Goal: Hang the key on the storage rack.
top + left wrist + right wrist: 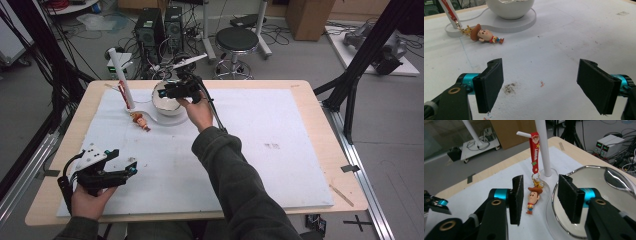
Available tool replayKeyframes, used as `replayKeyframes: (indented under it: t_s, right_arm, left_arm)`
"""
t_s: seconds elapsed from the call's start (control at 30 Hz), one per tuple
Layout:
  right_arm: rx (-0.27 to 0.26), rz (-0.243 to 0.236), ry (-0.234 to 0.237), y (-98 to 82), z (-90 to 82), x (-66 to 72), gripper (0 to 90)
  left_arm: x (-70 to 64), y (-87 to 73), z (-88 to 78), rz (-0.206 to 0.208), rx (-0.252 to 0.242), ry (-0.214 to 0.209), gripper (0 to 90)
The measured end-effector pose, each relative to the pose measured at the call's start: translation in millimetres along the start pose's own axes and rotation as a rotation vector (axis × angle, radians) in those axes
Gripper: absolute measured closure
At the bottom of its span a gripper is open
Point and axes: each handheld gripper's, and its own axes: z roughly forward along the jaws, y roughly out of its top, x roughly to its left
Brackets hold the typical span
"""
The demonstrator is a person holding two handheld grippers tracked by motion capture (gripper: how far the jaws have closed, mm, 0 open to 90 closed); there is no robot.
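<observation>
A cowboy figure keychain (533, 197) lies on the white mat, and its red strap (535, 152) hangs from the peg of a white stand (544, 147). From above, the figure (140, 120) is just left of a white bowl (167, 102). My right gripper (165, 92) hovers over the bowl's near-left rim. Its jaws (540, 178) are open with nothing between them, and the figure shows farther off in the gap. My left gripper (131, 169) rests at the mat's near left corner, open (541, 75) and empty, facing the figure (484, 35) and bowl (510, 10).
The bowl and stand share a flat white base plate (529, 21). The white mat (260, 150) covers most of the wooden table (335, 165). A person's right sleeve (235, 175) crosses the middle. Small stains mark the mat (509, 88). A stool (236, 40) and computer towers (150, 30) stand beyond the table.
</observation>
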Motion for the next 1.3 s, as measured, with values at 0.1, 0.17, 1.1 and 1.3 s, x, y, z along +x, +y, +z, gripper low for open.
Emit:
replayKeyframes:
  t_s: [0.1,0.17,1.1,1.3]
  right_arm:
    - [0.024,0.020,0.013,-5.0,-6.5,-2.6,51.5]
    - [0.020,0.014,0.010,-7.1,-12.8,-2.1,51.3]
    - [-0.060,0.028,-0.010,-40.5,-86.7,-9.0,30.4]
    - [-0.048,0.037,-0.041,-50.6,-95.9,-10.5,21.4]
  left_arm:
    - [0.2,0.1,0.5,0.005,0.001,-0.002,21.7]
    - [-0.6,0.2,0.4,0.000,0.002,-0.001,21.7]
    - [-2.2,0.2,3.4,-0.008,0.007,-0.001,21.6]
    - [-3.0,0.4,4.1,-0.003,0.013,-0.003,21.7]
